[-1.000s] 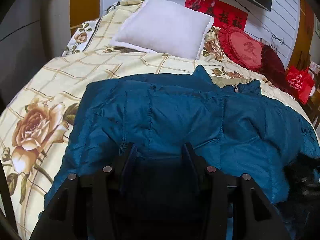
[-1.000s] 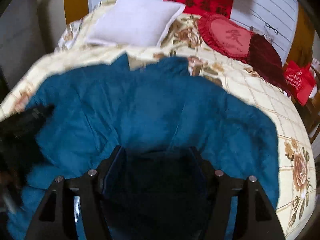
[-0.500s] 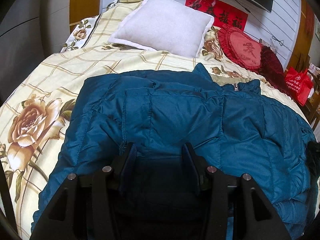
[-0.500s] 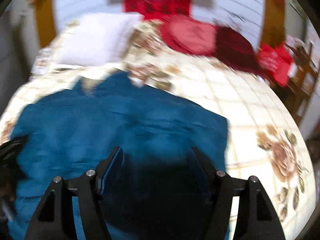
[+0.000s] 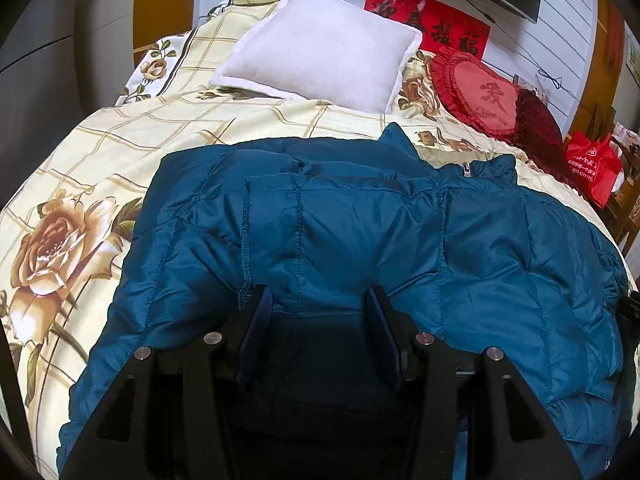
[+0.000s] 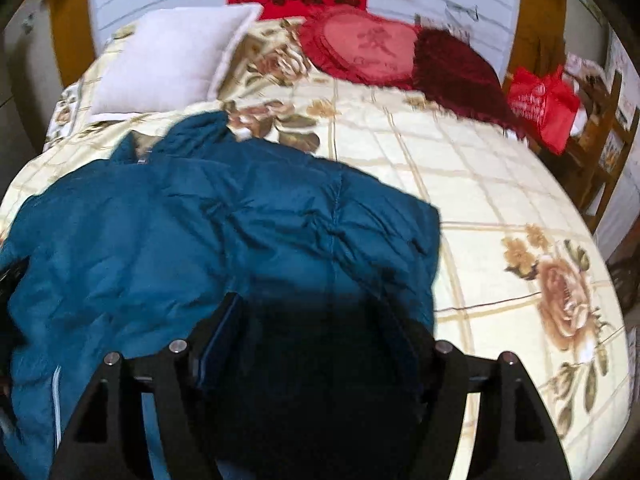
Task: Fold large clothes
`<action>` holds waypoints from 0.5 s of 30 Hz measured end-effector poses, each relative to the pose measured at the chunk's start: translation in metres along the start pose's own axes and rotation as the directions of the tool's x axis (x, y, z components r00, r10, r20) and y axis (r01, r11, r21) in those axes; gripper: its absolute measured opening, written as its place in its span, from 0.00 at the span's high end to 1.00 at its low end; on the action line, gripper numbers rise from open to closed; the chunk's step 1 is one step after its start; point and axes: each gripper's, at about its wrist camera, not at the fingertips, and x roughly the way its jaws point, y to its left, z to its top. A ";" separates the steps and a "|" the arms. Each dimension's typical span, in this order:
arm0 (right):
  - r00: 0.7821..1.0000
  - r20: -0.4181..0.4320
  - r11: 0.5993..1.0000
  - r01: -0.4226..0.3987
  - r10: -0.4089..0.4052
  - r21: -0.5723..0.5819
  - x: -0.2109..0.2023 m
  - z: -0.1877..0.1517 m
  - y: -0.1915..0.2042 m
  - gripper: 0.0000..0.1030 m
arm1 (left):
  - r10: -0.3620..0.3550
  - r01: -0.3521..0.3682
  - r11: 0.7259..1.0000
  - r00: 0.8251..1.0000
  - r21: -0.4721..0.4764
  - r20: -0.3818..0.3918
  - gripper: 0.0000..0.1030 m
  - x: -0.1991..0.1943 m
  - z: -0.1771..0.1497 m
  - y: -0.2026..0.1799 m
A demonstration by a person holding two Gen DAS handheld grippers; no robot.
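A teal quilted down jacket (image 5: 360,232) lies spread on the floral bedspread (image 5: 120,148), collar and zipper toward the pillows. Both sleeves are folded in over the body. My left gripper (image 5: 320,300) is open above the jacket's near left part, fingers apart with nothing between them. In the right wrist view the jacket (image 6: 200,232) fills the left half, its right edge folded in. My right gripper (image 6: 312,308) is open over the jacket's near right part, holding nothing.
A white pillow (image 5: 320,44), a red heart cushion (image 5: 480,96) and a dark red cushion (image 6: 460,68) lie at the head of the bed. A red bag (image 6: 544,104) hangs on wooden furniture at the right. Bare bedspread (image 6: 500,208) lies right of the jacket.
The right gripper has swung right, away from the jacket's middle toward its right edge. The left gripper has held nearly still, and the right gripper has left its view.
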 end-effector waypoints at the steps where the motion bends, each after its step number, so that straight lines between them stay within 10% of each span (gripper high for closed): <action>1: 1.000 0.010 1.000 -0.001 0.001 -0.017 -0.008 -0.004 0.001 0.29 | 0.000 0.000 1.000 1.000 0.000 0.000 0.33 0.000 0.000 0.000; 15: 0.998 -0.060 1.000 -0.017 0.018 0.027 0.014 -0.037 -0.014 0.26 | -0.022 0.022 1.000 1.000 -0.002 -0.002 0.32 -0.001 0.001 0.003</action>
